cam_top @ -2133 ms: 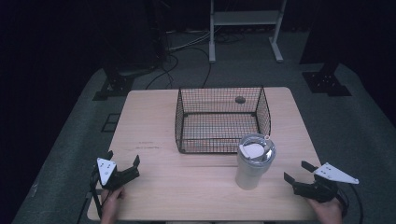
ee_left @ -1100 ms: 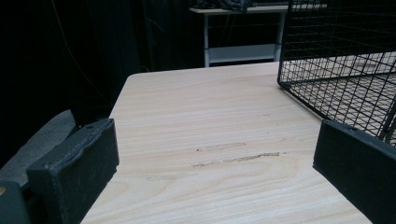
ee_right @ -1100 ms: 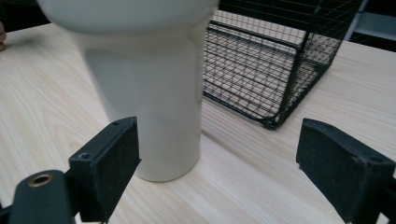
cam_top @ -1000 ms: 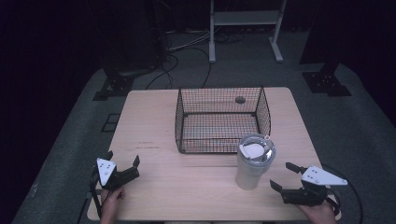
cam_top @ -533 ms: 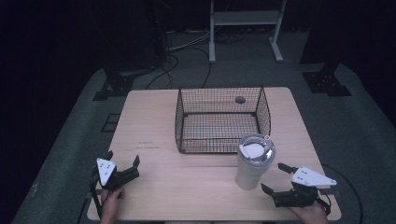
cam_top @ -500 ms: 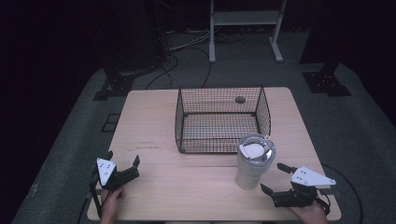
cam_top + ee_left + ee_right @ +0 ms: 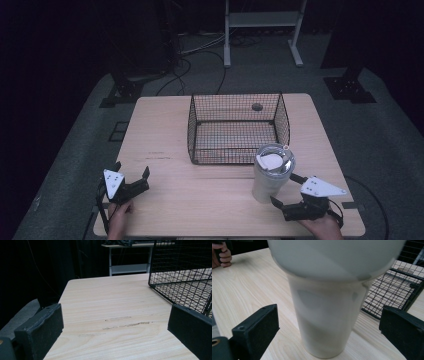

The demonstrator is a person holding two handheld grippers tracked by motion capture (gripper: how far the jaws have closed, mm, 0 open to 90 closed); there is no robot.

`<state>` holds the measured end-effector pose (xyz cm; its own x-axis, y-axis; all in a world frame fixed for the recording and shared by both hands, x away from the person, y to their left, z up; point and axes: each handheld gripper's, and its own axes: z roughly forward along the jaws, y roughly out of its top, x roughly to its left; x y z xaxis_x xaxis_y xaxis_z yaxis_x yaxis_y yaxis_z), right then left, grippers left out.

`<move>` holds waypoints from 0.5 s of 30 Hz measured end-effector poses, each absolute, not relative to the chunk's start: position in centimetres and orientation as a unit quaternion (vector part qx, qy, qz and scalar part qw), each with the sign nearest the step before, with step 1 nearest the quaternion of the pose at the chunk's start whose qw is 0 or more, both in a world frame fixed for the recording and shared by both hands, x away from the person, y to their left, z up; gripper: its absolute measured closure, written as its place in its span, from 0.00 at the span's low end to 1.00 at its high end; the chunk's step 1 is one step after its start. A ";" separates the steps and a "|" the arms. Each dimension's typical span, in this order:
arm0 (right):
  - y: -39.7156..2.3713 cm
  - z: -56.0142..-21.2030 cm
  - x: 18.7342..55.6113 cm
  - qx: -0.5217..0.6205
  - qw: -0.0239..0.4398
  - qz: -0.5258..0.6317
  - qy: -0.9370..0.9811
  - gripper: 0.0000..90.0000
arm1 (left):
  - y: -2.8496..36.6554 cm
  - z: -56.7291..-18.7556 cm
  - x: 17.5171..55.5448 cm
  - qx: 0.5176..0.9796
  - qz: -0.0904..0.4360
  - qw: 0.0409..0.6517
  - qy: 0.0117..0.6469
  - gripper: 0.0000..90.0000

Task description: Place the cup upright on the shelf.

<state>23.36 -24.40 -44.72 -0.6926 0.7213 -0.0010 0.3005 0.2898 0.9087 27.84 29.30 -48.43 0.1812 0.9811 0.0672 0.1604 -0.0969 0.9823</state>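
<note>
A tall white tumbler (image 7: 270, 173) with a clear lid stands upright on the wooden table (image 7: 165, 130), just in front of the right front corner of a black wire basket (image 7: 237, 127). My right gripper (image 7: 287, 191) is open at the tumbler's near right side, one jaw in front of the cup and one to its right. In the right gripper view the tumbler (image 7: 327, 310) looms between the spread jaws, a little ahead of them, with no contact. My left gripper (image 7: 132, 175) rests open near the table's front left, holding nothing.
A small dark round object (image 7: 257, 106) lies at the back of the basket. The basket's corner (image 7: 185, 277) shows ahead and right of the left gripper. A white metal stand (image 7: 262, 30) and cables lie on the floor beyond the table.
My right gripper has moved left and toward the tumbler, so that its open jaws now flank the cup's base. The left gripper and the tumbler have stayed still.
</note>
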 end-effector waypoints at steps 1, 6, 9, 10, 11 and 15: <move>-24.3 -44.8 23.4 0.330 0.212 0.496 0.774 0.02 | 29.3 -48.4 27.8 0.603 0.430 0.477 0.473 0.00; -23.8 -44.9 23.9 0.334 0.218 0.495 0.772 0.02 | 29.3 -48.4 27.8 0.603 0.430 0.477 0.473 0.00; -23.5 -45.1 24.2 0.333 0.220 0.502 0.767 0.02 | 29.3 -48.4 27.8 0.603 0.430 0.477 0.473 0.00; -23.4 -45.1 24.3 0.334 0.219 0.502 0.767 0.02 | 29.3 -48.4 27.8 0.603 0.430 0.477 0.473 0.00; -23.4 -45.2 24.5 0.332 0.222 0.503 0.766 0.02 | 29.3 -48.4 27.8 0.603 0.430 0.477 0.473 0.00; -23.0 -45.3 24.8 0.332 0.229 0.505 0.763 0.02 | 29.3 -48.4 27.8 0.603 0.430 0.477 0.473 0.00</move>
<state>24.84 -22.97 -45.30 -0.6747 0.7380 -0.0146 0.2756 0.2703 0.9225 27.84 29.28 -48.44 0.1828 0.9808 0.0683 0.1592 -0.0981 0.9824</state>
